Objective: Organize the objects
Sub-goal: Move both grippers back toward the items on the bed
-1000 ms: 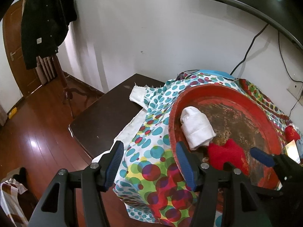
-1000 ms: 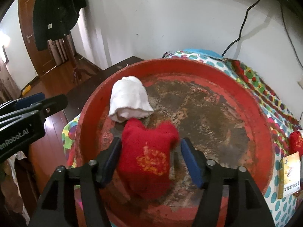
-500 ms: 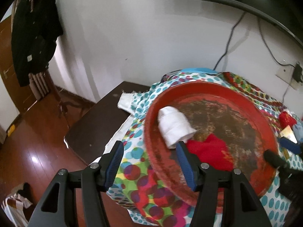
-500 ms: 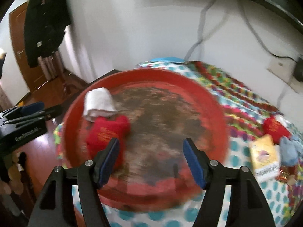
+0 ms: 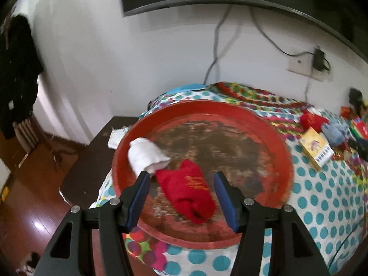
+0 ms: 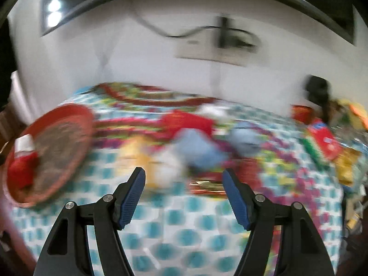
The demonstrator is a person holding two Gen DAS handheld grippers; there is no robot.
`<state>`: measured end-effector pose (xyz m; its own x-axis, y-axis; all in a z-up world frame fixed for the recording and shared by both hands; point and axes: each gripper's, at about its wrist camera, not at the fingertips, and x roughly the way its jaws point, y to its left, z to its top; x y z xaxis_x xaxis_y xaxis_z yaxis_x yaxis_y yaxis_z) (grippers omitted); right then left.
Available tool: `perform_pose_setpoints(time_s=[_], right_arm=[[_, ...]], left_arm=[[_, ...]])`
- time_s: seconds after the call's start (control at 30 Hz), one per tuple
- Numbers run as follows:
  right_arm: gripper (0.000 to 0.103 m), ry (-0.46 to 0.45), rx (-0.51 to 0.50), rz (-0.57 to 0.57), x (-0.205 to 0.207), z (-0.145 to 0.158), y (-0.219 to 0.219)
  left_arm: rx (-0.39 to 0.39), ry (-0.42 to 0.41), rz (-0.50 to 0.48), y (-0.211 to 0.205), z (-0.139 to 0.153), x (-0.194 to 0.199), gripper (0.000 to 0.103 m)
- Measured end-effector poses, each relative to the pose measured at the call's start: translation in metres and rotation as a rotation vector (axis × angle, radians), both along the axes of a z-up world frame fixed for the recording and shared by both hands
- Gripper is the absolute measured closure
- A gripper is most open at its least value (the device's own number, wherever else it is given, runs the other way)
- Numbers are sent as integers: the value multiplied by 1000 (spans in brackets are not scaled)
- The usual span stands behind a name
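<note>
A round red tray [image 5: 283, 147] lies on a polka-dot cloth; it also shows at the left of the blurred right wrist view [image 6: 76, 115]. In it lie a rolled white sock [image 5: 145, 156] and a red sock [image 5: 188, 191]. My left gripper [image 5: 181, 181] is open and empty, above the red sock. My right gripper [image 6: 184, 179] is open and empty over the cloth, right of the tray. Beyond it lie another red sock [image 6: 186, 119], blue-grey cloth pieces [image 6: 197, 147] and a yellow box [image 5: 316, 147].
The polka-dot cloth [image 5: 322, 193] covers a table against a white wall with cables and a socket [image 5: 301, 65]. A dark table [image 5: 92, 158] and wood floor lie left. Packets [image 6: 324, 140] crowd the right end.
My right gripper left the red sock in the tray and swung right over the cloth. My left gripper moved right, over the tray and the red sock.
</note>
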<state>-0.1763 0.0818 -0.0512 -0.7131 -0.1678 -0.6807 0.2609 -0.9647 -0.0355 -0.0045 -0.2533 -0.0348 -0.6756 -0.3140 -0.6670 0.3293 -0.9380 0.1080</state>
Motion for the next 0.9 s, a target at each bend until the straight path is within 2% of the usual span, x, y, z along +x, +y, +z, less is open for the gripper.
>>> perform_pose_setpoints(time_s=[0.13, 0.2, 0.4, 0.5, 0.53, 0.6, 0.63, 0.67, 0.87, 0.9], right_arm=[[36, -37, -17, -70, -26, -20, 47], [36, -54, -30, -79, -34, -29, 57], [36, -79, -35, -65, -46, -48, 59], [42, -96, -31, -59, -55, -56, 63], [49, -105, -33, -56, -57, -58, 65], [62, -128, -32, -54, -62, -63, 67], [72, -141, -36, -51, -63, -66, 69], [75, -147, -39, -46, -64, -68, 71], [75, -159, -87, -43, -64, -70, 81], [75, -163, -86, -42, -64, -70, 81]], left_arm=[[-21, 4, -82, 32, 11, -6, 44], [-29, -11, -126, 54, 14, -16, 44], [-95, -69, -258, 128, 14, -62, 44], [-122, -93, -301, 158, 10, -83, 43], [-117, -102, -313, 167, 8, -92, 43], [-81, -130, -325, 182, 3, -110, 43], [-57, -140, -327, 186, 0, -117, 43], [-29, -151, -322, 188, -2, -125, 43], [187, -230, -220, 190, -19, -174, 43], [246, -241, -197, 187, -22, -182, 43]])
